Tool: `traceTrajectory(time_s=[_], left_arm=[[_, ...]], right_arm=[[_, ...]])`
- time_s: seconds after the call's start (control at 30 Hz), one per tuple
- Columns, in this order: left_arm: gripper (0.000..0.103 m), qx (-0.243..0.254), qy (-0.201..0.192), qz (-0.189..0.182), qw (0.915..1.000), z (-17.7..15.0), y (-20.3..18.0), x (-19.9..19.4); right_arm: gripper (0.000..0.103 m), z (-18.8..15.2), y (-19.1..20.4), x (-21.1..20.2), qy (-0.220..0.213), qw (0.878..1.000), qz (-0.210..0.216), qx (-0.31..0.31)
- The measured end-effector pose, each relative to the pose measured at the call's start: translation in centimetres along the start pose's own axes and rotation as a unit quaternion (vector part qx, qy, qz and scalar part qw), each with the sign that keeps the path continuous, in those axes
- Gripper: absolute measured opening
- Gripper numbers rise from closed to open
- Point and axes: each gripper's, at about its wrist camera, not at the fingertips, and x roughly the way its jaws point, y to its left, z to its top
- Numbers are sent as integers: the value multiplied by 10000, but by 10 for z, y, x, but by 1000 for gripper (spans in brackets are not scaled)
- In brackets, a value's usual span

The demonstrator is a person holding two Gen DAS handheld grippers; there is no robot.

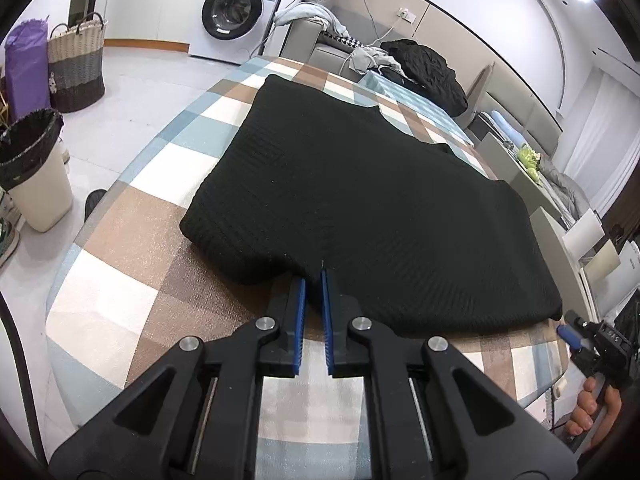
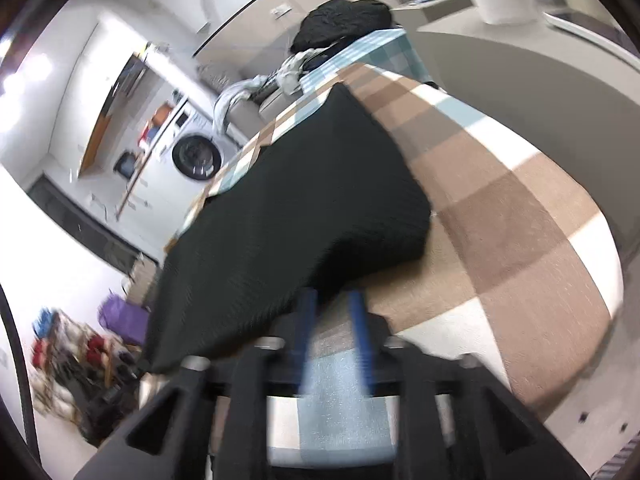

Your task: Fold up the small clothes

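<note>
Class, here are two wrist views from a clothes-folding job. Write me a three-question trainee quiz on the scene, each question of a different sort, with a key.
1. True or false: the black garment lies on a checked tablecloth.
2. Which appliance stands beyond the table's far end? A. washing machine B. fridge C. oven
3. Short answer: whose jaws stand apart, the left gripper or the right gripper?

Key
1. True.
2. A.
3. The right gripper; the left gripper is shut on the garment's near edge.
</note>
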Motion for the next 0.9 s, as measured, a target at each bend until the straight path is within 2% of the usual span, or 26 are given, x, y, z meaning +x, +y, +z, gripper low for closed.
traceTrajectory(time_s=[0.03,0.3,0.43,0.6,0.67,0.7,0.73,0.8,0.9], left_arm=[[5,-39,15,-29,10000,1,1,1],[5,-78,28,-39,10000,1,6,2],[5,-85,42,-47,9999,0,11,3],[5,-116,55,-24,9999,0,11,7],[5,-140,47,-18,9999,1,10,9],[5,-150,36,-11,9999,1,10,9],[5,-160,13,10,9999,2,9,11],[3,-178,-27,42,9998,1,8,12],[3,-46,-137,105,9998,-3,4,6]], right_arm=[[58,2,-2,1,-23,10000,10,67],[58,30,-11,38,28,9978,15,668],[58,46,3,44,-220,9992,-244,227],[59,39,0,45,-124,9985,-484,242],[58,36,1,46,-226,9981,-548,164],[51,37,2,48,-240,9977,-615,125],[37,37,2,51,-247,9976,-629,140],[25,38,0,57,-248,9978,-588,192],[19,32,3,54,-385,9972,-634,27]])
